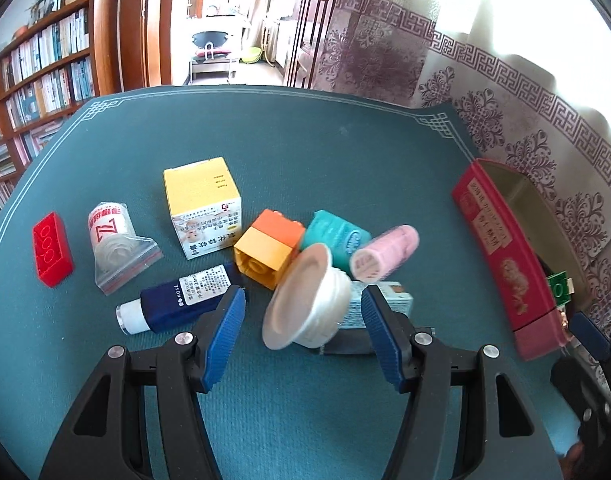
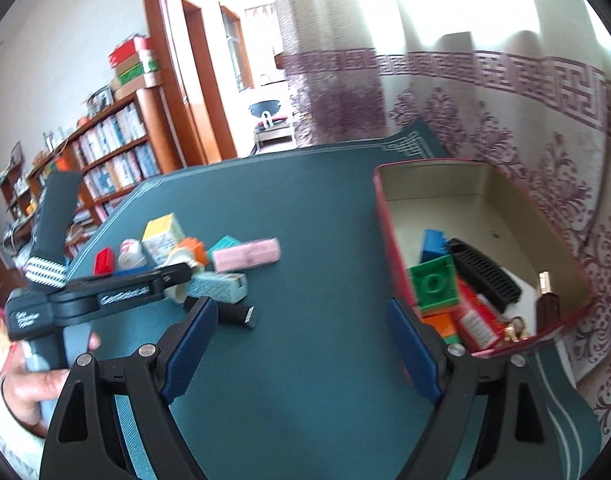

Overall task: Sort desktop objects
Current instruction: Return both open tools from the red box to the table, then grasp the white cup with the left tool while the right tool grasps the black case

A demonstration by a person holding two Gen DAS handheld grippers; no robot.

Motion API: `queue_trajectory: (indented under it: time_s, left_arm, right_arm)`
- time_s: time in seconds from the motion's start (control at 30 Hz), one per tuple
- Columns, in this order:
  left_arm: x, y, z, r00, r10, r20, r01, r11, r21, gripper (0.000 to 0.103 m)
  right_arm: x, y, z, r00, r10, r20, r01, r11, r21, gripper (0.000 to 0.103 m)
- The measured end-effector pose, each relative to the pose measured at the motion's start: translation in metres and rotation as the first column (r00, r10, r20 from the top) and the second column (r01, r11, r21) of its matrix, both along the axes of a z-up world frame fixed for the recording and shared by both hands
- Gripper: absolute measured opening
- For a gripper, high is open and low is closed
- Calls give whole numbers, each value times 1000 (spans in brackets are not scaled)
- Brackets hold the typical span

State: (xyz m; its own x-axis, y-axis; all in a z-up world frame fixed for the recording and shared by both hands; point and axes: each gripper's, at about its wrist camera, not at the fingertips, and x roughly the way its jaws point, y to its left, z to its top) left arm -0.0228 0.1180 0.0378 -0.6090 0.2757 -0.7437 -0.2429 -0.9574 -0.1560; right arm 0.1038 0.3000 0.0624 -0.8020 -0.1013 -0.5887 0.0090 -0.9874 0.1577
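Left gripper point(image 1: 303, 316) jaws apart, holding nothing, angled down at the white cap point(image 1: 305, 300) in the heap mid-mat point(image 1: 305, 140), presumably next pick; right gripper point(image 2: 301, 344) wide, empty, beside the red box point(image 2: 385, 216) already holding sorted blocks.

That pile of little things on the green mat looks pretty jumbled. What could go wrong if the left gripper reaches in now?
The white round lid sits tilted against the orange and yellow block, so the open left gripper could tip it or push it away rather than catch it. The pink roll lies on its side and might roll off if nudged. The red box already looks crowded near its front.
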Motion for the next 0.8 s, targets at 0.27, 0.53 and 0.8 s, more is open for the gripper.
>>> queue_trajectory:
  time_s: [0.27,0.53,0.8]
  left_arm:
    - [-8,-6,-14,1000,-4,-3,4,1000,19,64]
    - [-1,-28,-11,999,17,-34,-14,994,113,32]
    - [8,-54,8,994,57,-93,-37,979,201,27]
  right_arm:
    - [-9,-25,-12,996,76,50,-77,997,13,89]
    - [-20,-29,-26,987,102,123,-100,995,-23,89]
    - [-36,-37,-31,975,137,174,-138,990,-6,89]
